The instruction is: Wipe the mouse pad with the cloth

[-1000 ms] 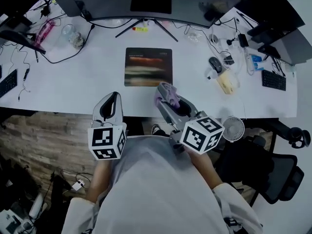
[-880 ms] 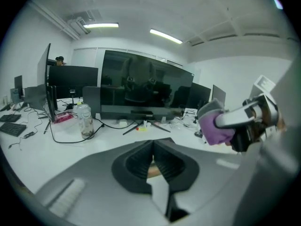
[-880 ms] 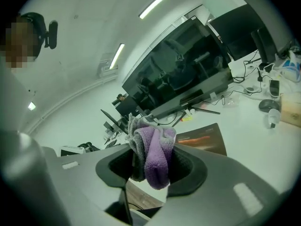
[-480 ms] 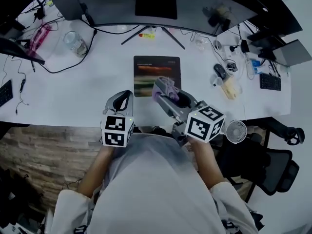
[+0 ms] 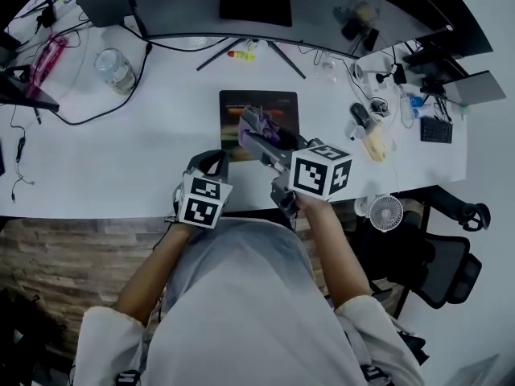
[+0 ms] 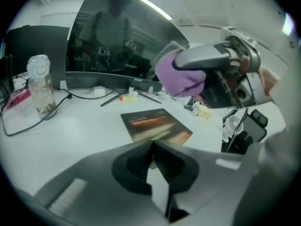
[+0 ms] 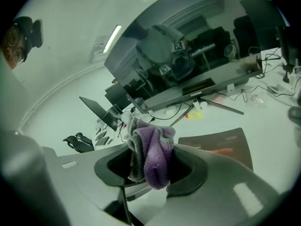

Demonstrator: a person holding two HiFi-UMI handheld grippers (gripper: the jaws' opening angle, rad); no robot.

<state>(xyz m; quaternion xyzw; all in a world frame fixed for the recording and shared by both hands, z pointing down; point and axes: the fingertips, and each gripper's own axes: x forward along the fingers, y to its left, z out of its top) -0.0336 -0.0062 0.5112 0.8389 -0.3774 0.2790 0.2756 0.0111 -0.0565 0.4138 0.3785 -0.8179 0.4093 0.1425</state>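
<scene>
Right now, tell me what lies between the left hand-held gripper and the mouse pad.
Only bare white desk: the left gripper view shows nothing on the stretch from the left hand-held gripper to the mouse pad.

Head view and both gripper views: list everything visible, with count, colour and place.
desk: 1, white, across the scene
monitor: 1, dark, curved, along the desk's back
mouse pad: 1, dark with orange streaks, desk centre
cloth: 1, purple, pinched in the right claw
bottle: 1, clear, back left
mouse: 1, dark, right of the mouse pad
keyboard: 1, black, far right
fan: 1, white, beyond the desk's front edge, right
chair: 1, black, lower right
left claw: 1, grey, shut, empty, near the desk's front edge
right claw: 1, grey, shut on the cloth, above the mouse pad
</scene>
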